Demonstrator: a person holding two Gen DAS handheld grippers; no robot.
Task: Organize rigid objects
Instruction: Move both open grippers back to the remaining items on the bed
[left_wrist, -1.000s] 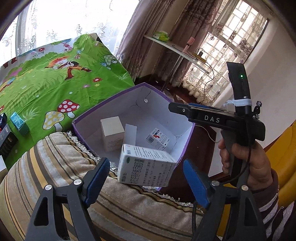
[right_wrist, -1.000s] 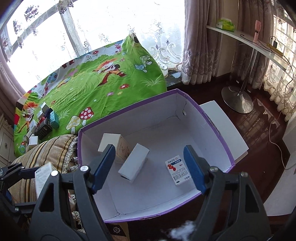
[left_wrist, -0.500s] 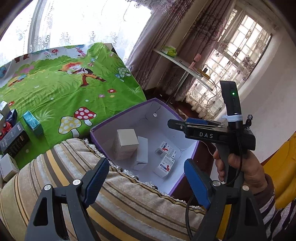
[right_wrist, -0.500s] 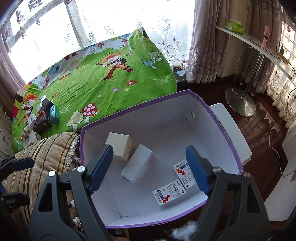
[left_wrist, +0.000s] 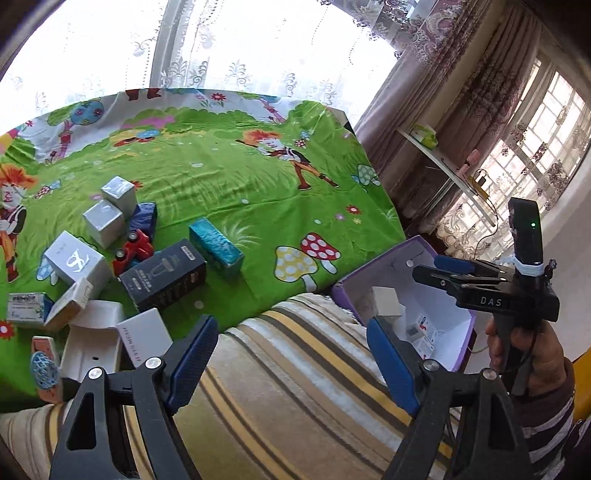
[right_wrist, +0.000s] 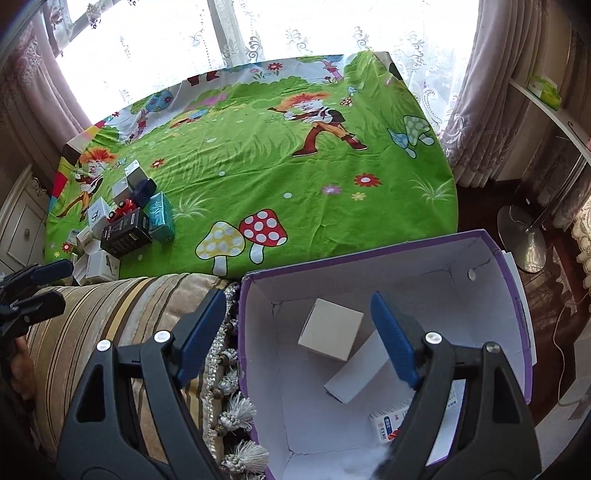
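Observation:
A purple box with a white inside (right_wrist: 517, 295) stands on the floor right of the bed; it also shows in the left wrist view (left_wrist: 376, 266). It holds a white cube box (right_wrist: 330, 328), a long white box (right_wrist: 356, 367) and small medicine boxes (right_wrist: 388, 424). A pile of boxes lies on the green sheet at the left: a black box (left_wrist: 162, 275), a teal box (left_wrist: 216, 247), a white box (left_wrist: 74, 260) and a red toy car (left_wrist: 135, 247). My left gripper (left_wrist: 291, 354) is open and empty above a striped cushion. My right gripper (right_wrist: 299, 336) is open and empty over the purple box's left rim.
A striped cushion with tassels (right_wrist: 122, 306) lies between the bed and the purple box. The green cartoon sheet (right_wrist: 277, 177) covers the bed. A shelf stand (right_wrist: 524, 236) and a dark wood floor are at the right. Curtained windows stand behind.
My left gripper let a white medicine box fall into the purple box, then swung left toward the pile on the bed. My right gripper drifted left over the box's rim.

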